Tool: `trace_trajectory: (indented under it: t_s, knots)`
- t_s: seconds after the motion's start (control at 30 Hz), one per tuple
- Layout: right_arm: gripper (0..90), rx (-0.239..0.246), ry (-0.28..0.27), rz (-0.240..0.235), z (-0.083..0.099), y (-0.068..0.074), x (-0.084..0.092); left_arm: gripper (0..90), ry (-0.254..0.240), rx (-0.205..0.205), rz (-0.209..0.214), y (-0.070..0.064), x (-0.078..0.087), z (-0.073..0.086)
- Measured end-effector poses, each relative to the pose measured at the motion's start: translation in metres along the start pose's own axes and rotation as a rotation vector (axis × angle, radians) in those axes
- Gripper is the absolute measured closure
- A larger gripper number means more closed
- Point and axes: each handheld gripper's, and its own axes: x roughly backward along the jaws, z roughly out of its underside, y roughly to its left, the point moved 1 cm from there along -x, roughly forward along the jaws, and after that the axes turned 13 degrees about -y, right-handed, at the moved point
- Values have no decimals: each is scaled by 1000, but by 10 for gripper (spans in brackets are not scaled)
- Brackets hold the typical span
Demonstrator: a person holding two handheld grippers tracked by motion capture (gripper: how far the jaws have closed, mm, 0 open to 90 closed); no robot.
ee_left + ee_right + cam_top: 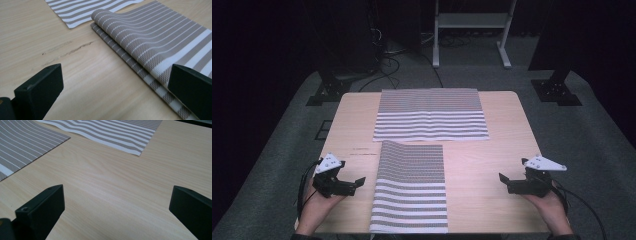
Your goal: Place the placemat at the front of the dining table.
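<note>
At the left of the high view, the left gripper (357, 182) sits low over the wooden table (502, 145), held in the person's left hand (319, 205), its jaws spread wide with nothing between them. It points toward the near mat and stands just beside that mat's left edge, apart from it as far as the high view lets me judge. In the left gripper view the left gripper's jaws rise at either side with bare wood between them, and the right-hand jaw overlaps the mat's border in the picture; whether it touches the weave is hard to tell from this angle.

The near striped mat (412, 187) lies at the table's middle, close to the person's edge, folded in two: the left gripper view shows its folded edge (117, 40) as two layers, the upper one bulging slightly above the lower.

Beyond it, the far striped mat (430, 115) lies spread flat, its near edge just short of the folded mat's far end.

At the right, the right gripper (503, 179) rests in the right hand (547, 202), jaws likewise released and empty, well apart from the folded mat, over bare wood.
</note>
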Motion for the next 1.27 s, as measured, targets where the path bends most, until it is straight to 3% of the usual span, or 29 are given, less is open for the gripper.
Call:
trace_trajectory:
  t_s: [0.27,0.53,0.83,1.03,1.27]
  knots:
    - [0,-15,29,-4,21,-4,17,0,28,-6,-26,-7,14,19]
    - [0,-23,105,-6,44,-10,31,0,117,-12,-22,-11,20,43]
    - [0,-16,214,-29,58,-12,34,0,166,-25,-20,-13,17,58]
    - [0,-19,217,-12,58,-12,34,0,138,-23,-7,-13,14,61]
    - [0,-37,193,27,61,-9,36,0,138,-25,-4,-13,13,60]
